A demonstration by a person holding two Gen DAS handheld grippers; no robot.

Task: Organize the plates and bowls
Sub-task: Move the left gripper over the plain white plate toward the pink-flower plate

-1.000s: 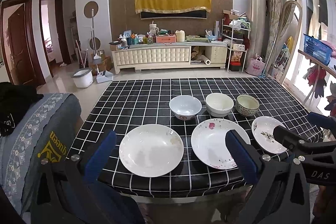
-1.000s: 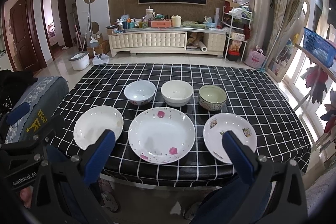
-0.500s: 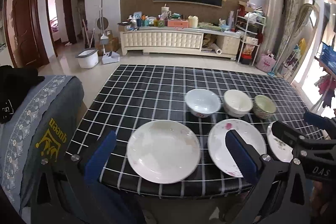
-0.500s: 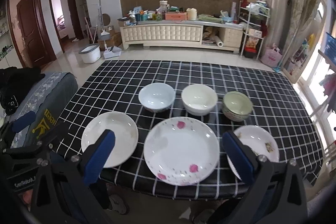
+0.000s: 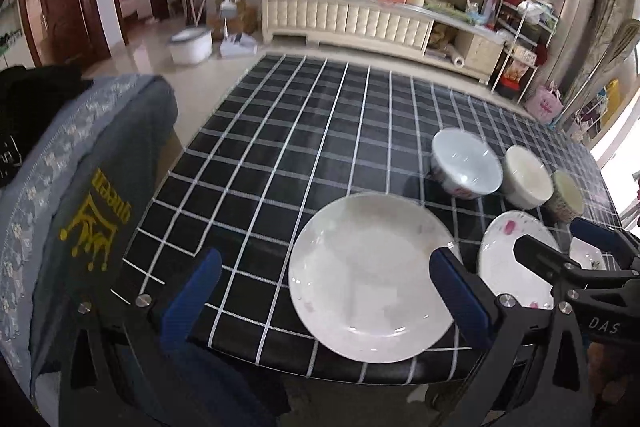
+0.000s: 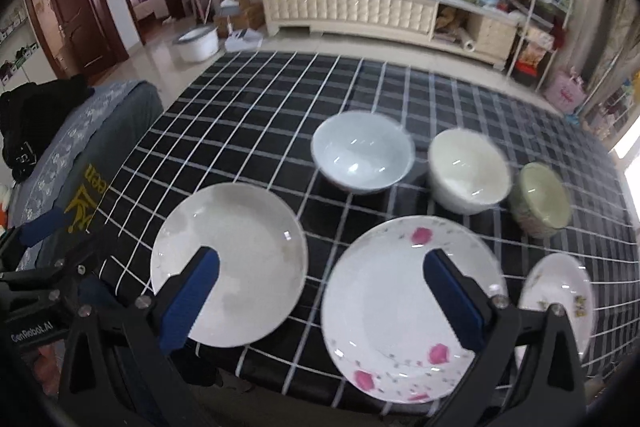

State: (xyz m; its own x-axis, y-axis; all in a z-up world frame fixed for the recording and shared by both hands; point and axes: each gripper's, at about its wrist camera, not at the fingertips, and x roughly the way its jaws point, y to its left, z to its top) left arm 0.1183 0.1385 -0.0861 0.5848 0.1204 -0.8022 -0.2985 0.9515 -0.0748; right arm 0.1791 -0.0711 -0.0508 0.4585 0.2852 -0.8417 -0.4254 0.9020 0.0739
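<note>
On the black checked table (image 5: 304, 131) a plain white plate (image 5: 372, 275) lies near the front edge, just ahead of my left gripper (image 5: 326, 299), which is open and holds nothing. To its right lies a pink-flowered plate (image 6: 408, 299), under my open right gripper (image 6: 324, 303), then a small flowered plate (image 6: 560, 295). Behind the plates stand a pale blue bowl (image 6: 362, 151), a cream bowl (image 6: 468, 169) and a green patterned bowl (image 6: 542, 199), all upright and apart. The right gripper (image 5: 548, 235) partly hides the flowered plates in the left wrist view.
A chair with a grey cover and yellow crown print (image 5: 88, 211) stands at the table's left end, a black garment (image 5: 32, 107) on top. The table's far half (image 6: 320, 87) holds no dishes. Beyond it are a cream cabinet (image 6: 360, 11) and a white bucket (image 6: 198, 45).
Both grippers have come lower and closer to the table's front edge and shifted left; the plates now look larger. Nothing on the table moved, and both grippers stayed open.
</note>
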